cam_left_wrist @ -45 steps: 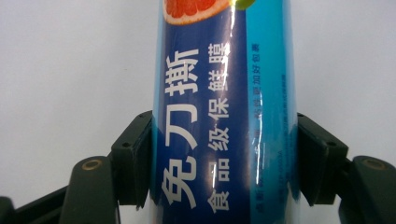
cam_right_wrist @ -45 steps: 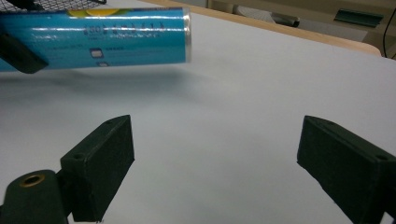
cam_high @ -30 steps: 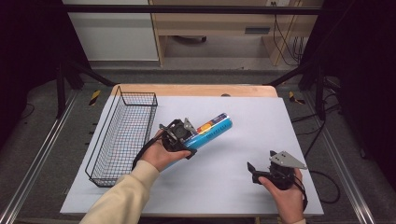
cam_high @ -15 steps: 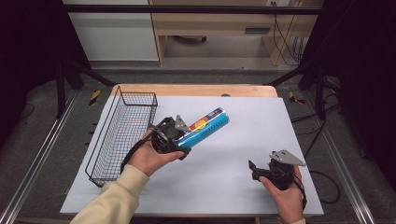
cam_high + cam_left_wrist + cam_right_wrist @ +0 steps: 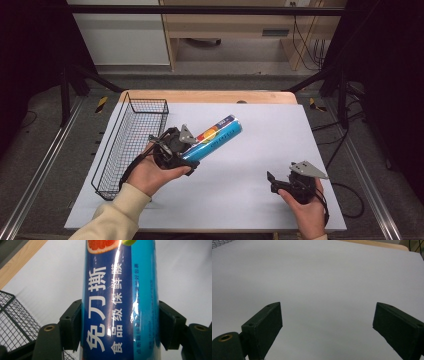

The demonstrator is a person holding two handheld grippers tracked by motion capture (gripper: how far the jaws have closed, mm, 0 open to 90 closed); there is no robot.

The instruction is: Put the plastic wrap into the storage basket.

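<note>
A blue cling-film tube (image 5: 215, 137) with a fruit picture is held above the white table sheet, slanting up to the right. My left gripper (image 5: 181, 152) is shut on its lower end, right of the basket. In the left gripper view the tube (image 5: 120, 300) with white Chinese lettering runs up between both black jaws, which press its sides. My right gripper (image 5: 274, 183) rests low at the front right of the table, open and with nothing in it. In the right gripper view its jaws stand wide apart over bare sheet, gripper (image 5: 327, 322).
A black wire basket (image 5: 131, 140) stands along the left side of the white sheet (image 5: 280, 135); its mesh shows at the lower left as basket (image 5: 15, 320). The wooden table edge (image 5: 210, 96) runs behind the sheet. Metal rails flank the table.
My left gripper has carried the tube leftward, toward the basket. The right gripper has barely shifted.
</note>
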